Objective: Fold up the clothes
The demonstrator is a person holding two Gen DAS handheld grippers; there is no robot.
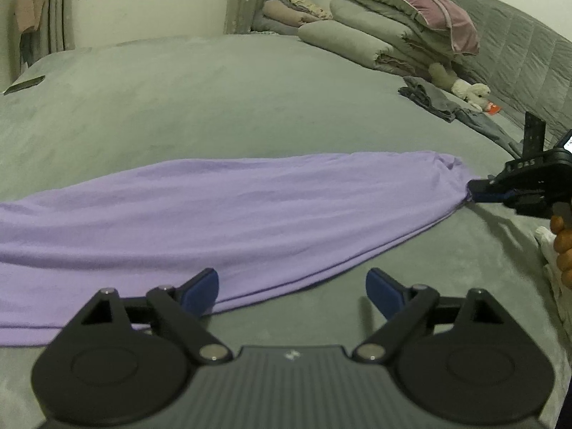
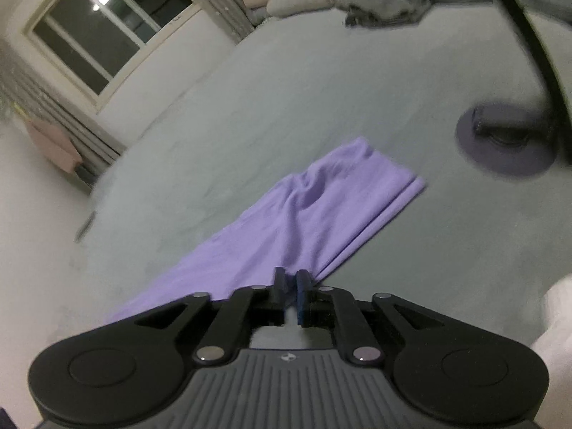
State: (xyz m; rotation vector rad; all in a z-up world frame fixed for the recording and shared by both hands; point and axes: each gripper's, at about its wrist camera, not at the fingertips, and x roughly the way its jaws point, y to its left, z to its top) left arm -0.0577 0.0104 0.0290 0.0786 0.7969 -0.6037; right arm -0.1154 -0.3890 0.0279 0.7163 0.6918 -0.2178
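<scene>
A lilac garment (image 1: 221,207) lies stretched across the grey bed, folded lengthwise with doubled edges along its near side. My left gripper (image 1: 291,291) is open just above the bed at the garment's near edge, nothing between its blue pads. My right gripper (image 1: 472,193) comes in from the right, shut on the garment's bunched right end and lifting it slightly. In the right wrist view the lilac garment (image 2: 304,214) runs away from my right gripper (image 2: 291,282), whose blue pads pinch the cloth.
Folded duvets and a pink pillow (image 1: 411,10) are stacked at the headboard. A plush toy (image 1: 464,89) and crumpled grey clothes (image 1: 439,100) lie at the right. A round dark object (image 2: 507,143) with a cable rests on the bed. A hand (image 1: 563,246) holds the right gripper.
</scene>
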